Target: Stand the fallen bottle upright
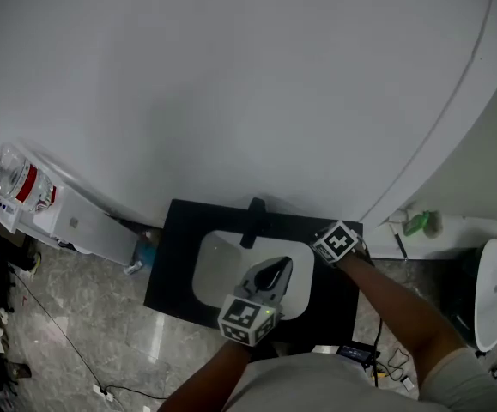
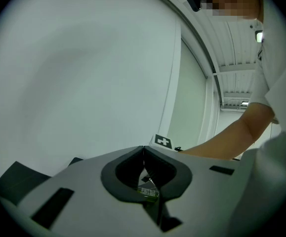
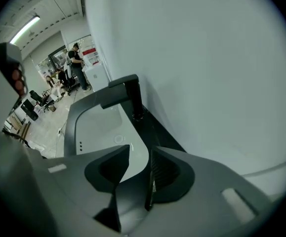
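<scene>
Here, the left gripper's (image 2: pixel 143 152) jaws meet at the tips, gripping nothing evident. The right gripper's (image 3: pixel 139 152) jaws stand apart, empty, beside the sink (image 1: pixel 209 269). No bottle shows on the bench (image 1: pixel 171 273); a green item (image 1: pixel 420 223) well off right may be it. Locate it first, minding the faucet (image 1: pixel 252 221).

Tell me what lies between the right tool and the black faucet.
Only bare white sink basin with its drain hole; nothing stands on it. The right gripper view shows this, looking past the right tool's open jaws up to the faucet.
</scene>
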`<action>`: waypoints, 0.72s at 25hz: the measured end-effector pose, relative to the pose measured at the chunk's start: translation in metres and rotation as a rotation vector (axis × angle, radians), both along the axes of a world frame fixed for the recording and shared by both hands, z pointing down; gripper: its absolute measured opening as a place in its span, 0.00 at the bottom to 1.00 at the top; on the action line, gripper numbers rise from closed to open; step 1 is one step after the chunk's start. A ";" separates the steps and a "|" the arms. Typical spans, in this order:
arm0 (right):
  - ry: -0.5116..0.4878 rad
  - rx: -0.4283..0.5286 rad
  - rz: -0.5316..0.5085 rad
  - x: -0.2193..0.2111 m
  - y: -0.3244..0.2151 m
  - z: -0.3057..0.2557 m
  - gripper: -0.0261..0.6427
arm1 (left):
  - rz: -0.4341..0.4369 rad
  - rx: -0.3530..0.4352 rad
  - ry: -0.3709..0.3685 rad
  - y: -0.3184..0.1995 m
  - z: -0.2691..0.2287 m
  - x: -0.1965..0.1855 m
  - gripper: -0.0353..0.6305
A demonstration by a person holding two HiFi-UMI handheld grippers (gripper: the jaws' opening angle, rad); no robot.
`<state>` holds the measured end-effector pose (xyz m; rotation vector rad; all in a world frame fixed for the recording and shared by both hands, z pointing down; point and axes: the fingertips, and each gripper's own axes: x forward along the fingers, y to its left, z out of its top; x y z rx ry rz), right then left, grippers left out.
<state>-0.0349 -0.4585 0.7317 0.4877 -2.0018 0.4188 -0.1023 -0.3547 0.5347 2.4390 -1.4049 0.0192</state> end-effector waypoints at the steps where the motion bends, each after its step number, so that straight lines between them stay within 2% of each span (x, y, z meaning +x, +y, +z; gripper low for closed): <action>1: 0.023 -0.013 -0.001 0.000 -0.007 0.011 0.23 | 0.003 0.000 -0.002 -0.003 0.001 -0.002 0.07; 9: 0.196 -0.086 -0.035 0.007 -0.044 0.079 0.23 | 0.006 -0.012 -0.023 -0.017 0.013 -0.014 0.07; 18: 0.278 -0.178 -0.015 0.015 -0.053 0.142 0.23 | 0.011 -0.038 -0.023 -0.031 0.032 -0.011 0.07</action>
